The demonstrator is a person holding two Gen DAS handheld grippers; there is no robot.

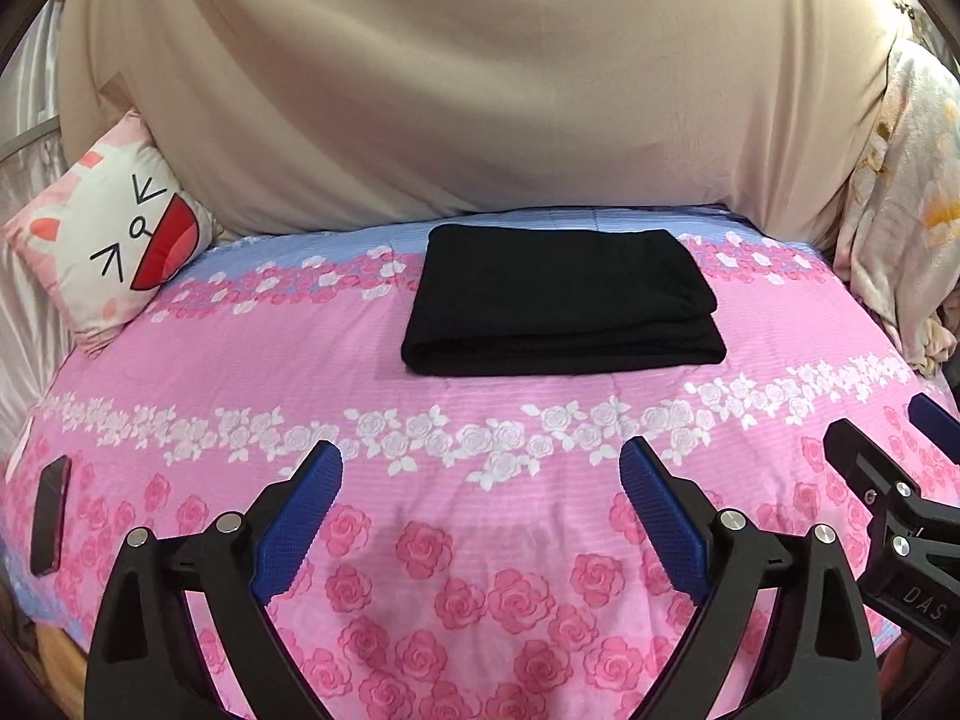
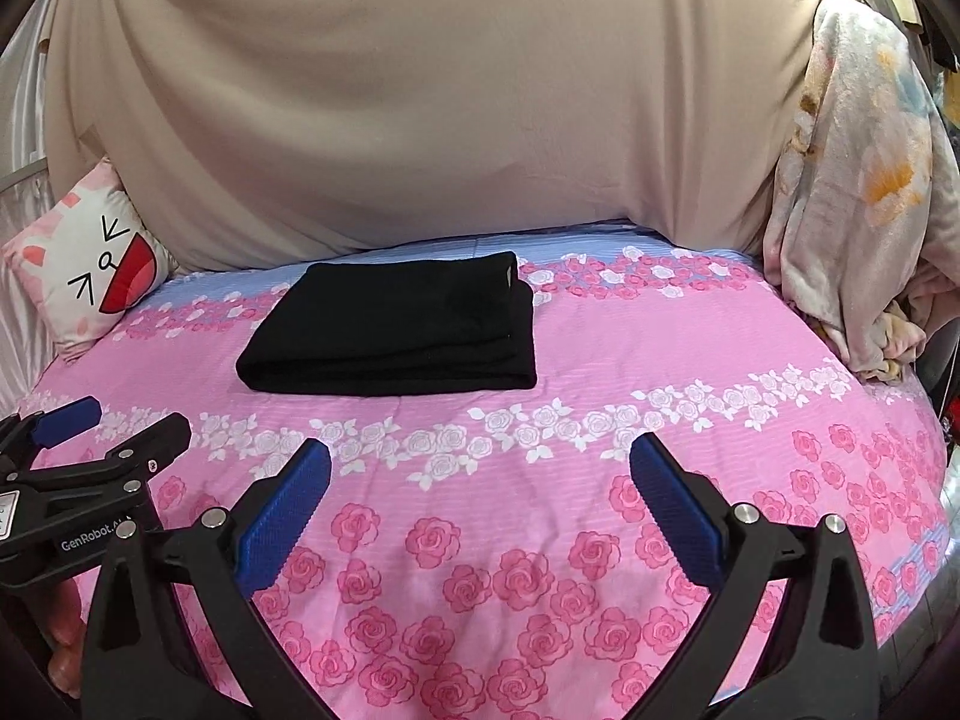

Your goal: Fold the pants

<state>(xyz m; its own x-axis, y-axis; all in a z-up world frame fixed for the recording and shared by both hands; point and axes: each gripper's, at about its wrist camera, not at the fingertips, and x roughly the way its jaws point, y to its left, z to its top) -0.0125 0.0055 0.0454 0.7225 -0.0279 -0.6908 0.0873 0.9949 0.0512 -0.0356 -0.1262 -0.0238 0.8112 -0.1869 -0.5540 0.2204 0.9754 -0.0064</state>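
Both pairs of blue-padded fingers stood spread wide with nothing between them, the left gripper (image 1: 480, 474) and the right gripper (image 2: 480, 471) each hanging over the near part of the bed (image 1: 540, 540), clear of the cloth. Behind everything, far beyond the fingertips, a beige sheet (image 1: 480, 90) hung as a backdrop. Under and ahead of the fingers stretched the bed's pink cover, printed with roses and crossed by bands of white flowers. Past the fingertips to the right, a pale flowered blanket (image 2: 858, 180) was draped in a heap at the bed's edge. Straight ahead of the left fingers, and ahead and to the left of the right fingers, lay the black pants (image 1: 561, 300), folded into a neat flat rectangle on the cover, well apart from both grippers. Off to the far left beyond the fingers, a cat-face cushion (image 1: 126, 240) leaned at the bed's corner. Left of the left fingers, a dark phone (image 1: 51, 516) lay flat near the bed's edge.
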